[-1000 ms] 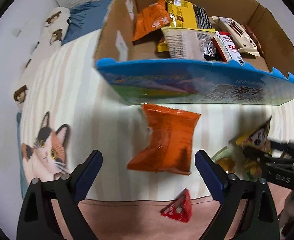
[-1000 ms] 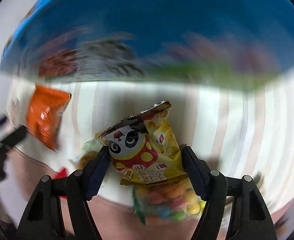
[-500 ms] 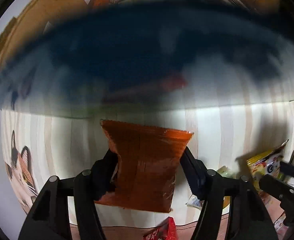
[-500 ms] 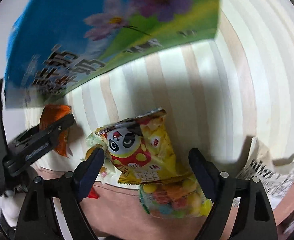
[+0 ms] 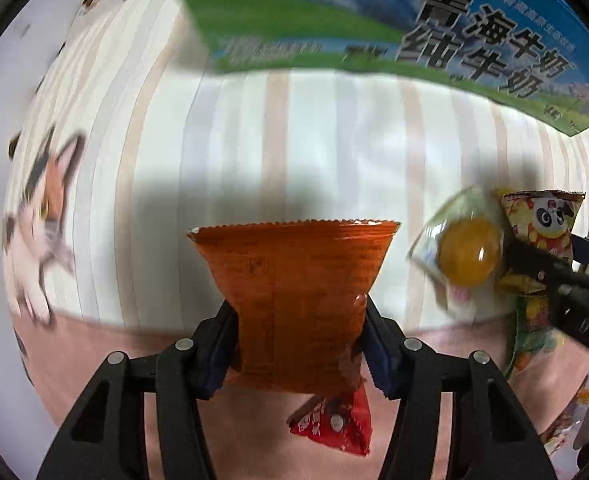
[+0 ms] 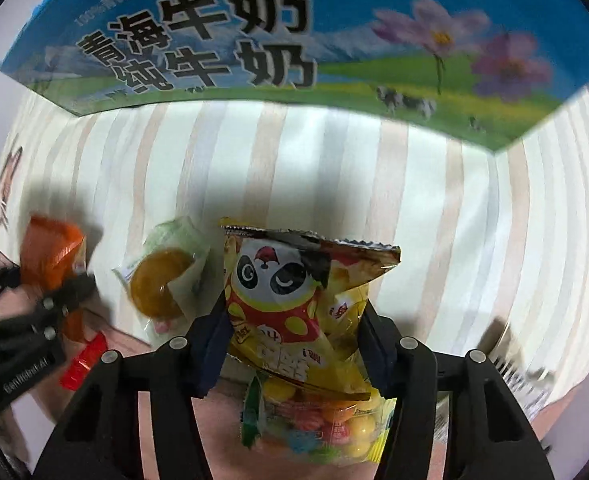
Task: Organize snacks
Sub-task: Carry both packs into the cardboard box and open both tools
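Left tongs (image 5: 300, 344) pinching orange snack packet (image 5: 294, 300) above striped cloth (image 5: 294, 140), clear-wrapped yellow sweet (image 6: 162, 284) lying between, right tongs (image 6: 294, 344) pinching panda snack bag (image 6: 290, 300) over candy pouch (image 6: 318, 424), blue milk carton box (image 6: 294, 40) behind

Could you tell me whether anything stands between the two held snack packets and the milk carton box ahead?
Nothing visible lies on the striped cloth between the orange packet in the left gripper, or the panda packet in the right gripper, and the box.
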Action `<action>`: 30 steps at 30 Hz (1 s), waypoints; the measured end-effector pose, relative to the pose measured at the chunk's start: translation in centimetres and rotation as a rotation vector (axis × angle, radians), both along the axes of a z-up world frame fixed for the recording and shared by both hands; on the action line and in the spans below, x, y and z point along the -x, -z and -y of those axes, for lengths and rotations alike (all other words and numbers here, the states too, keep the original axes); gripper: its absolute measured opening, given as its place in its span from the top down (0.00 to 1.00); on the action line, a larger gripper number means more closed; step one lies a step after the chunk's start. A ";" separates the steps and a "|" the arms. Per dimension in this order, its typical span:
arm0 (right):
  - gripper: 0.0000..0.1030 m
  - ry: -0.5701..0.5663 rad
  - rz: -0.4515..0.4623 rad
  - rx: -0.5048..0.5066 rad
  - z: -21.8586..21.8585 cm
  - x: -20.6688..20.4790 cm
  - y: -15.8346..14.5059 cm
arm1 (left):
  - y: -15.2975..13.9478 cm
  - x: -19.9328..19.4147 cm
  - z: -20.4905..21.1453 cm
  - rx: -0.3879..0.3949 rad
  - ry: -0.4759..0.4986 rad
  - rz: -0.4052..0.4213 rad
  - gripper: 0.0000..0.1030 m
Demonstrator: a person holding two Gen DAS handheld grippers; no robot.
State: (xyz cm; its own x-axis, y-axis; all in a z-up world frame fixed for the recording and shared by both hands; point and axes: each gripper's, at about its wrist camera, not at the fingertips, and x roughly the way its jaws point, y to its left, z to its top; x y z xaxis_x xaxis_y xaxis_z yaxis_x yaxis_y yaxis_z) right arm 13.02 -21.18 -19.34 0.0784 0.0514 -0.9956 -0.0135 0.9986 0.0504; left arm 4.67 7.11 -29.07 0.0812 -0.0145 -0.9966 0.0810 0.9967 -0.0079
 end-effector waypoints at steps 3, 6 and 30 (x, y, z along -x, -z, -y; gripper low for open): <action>0.43 0.049 -0.046 -0.077 1.6 1.8 0.1 | 0.8 1.7 -1.1 0.023 -0.034 -0.018 0.48; 0.41 0.043 -0.072 -0.100 1.4 3.1 0.7 | 1.5 2.4 -2.1 0.045 -0.061 -0.029 0.48; 0.49 0.142 0.146 -0.297 1.4 4.9 -9.8 | -14.6 -1.6 1.1 0.220 -0.004 0.194 0.55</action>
